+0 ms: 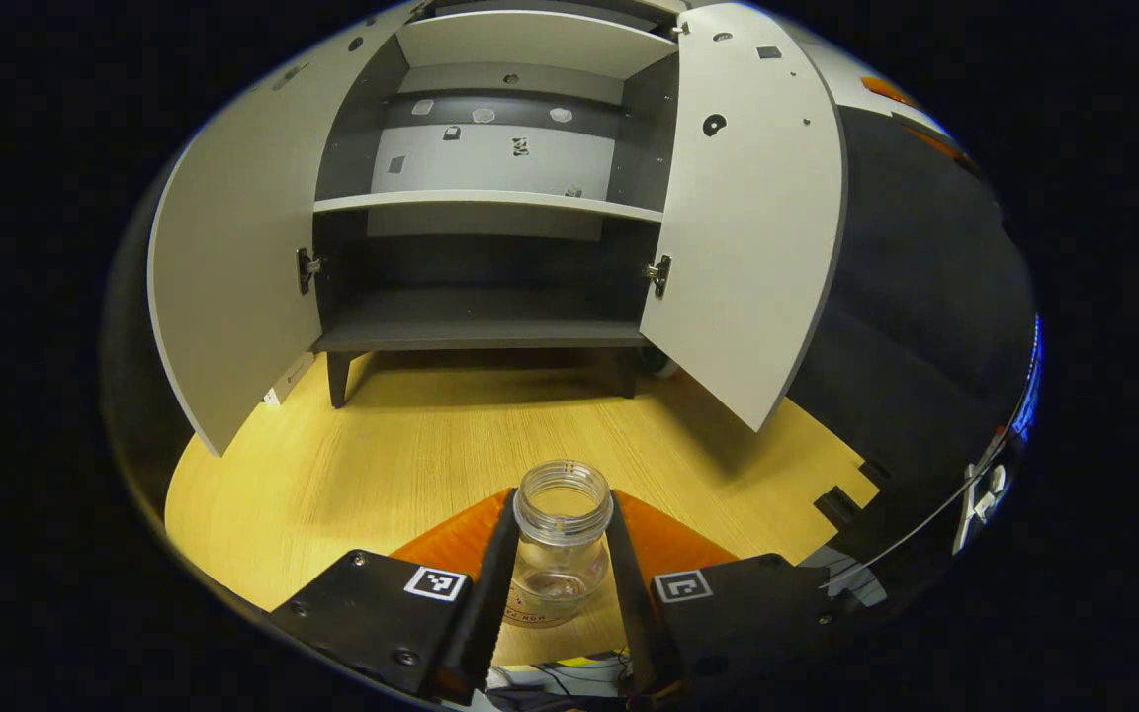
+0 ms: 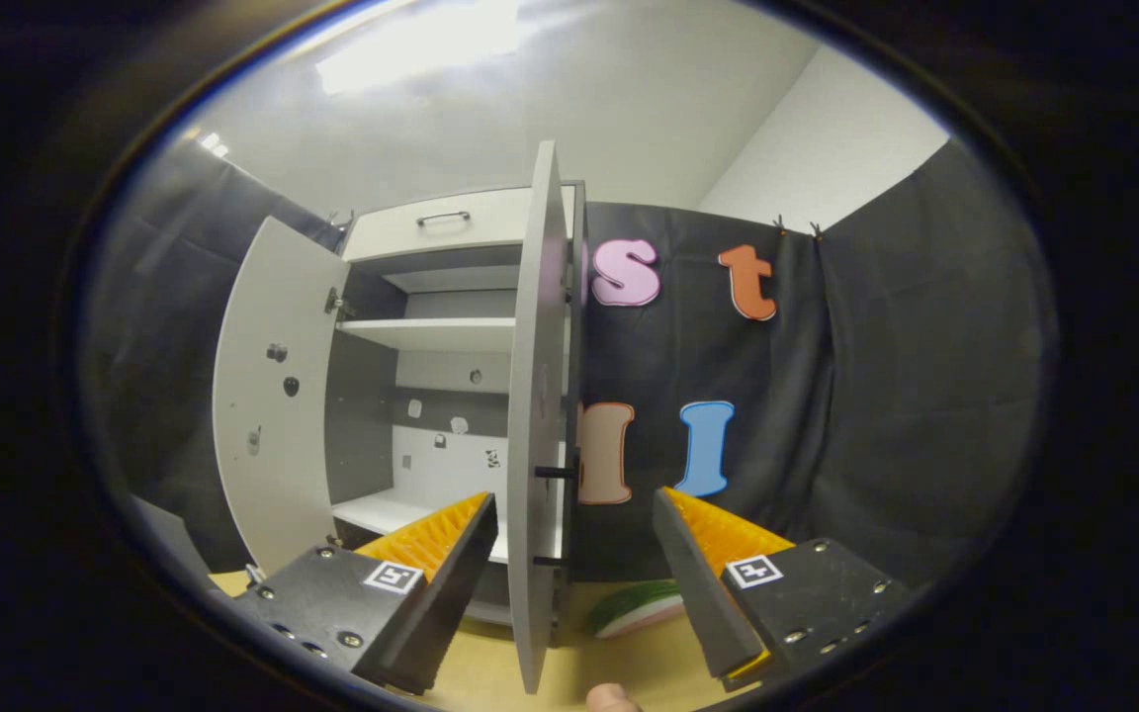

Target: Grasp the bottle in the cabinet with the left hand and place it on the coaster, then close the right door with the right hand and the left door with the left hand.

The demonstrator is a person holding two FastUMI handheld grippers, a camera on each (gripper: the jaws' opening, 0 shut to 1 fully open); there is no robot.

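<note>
In the left gripper view, the left gripper (image 1: 562, 574) had its jaws closed against both sides of the clear, lidless bottle (image 1: 560, 544), which stood on the wooden worktop (image 1: 411, 445) over a round coaster (image 1: 530, 615) largely hidden beneath it. Beyond, the cabinet (image 1: 490, 198) stood with both doors wide.

In the right gripper view, the right gripper (image 2: 574, 574) held its jaws spread, the right door (image 2: 535, 415) edge-on between them; contact could not be judged. A green-and-white object (image 2: 634, 605) behind was partly hidden.
</note>
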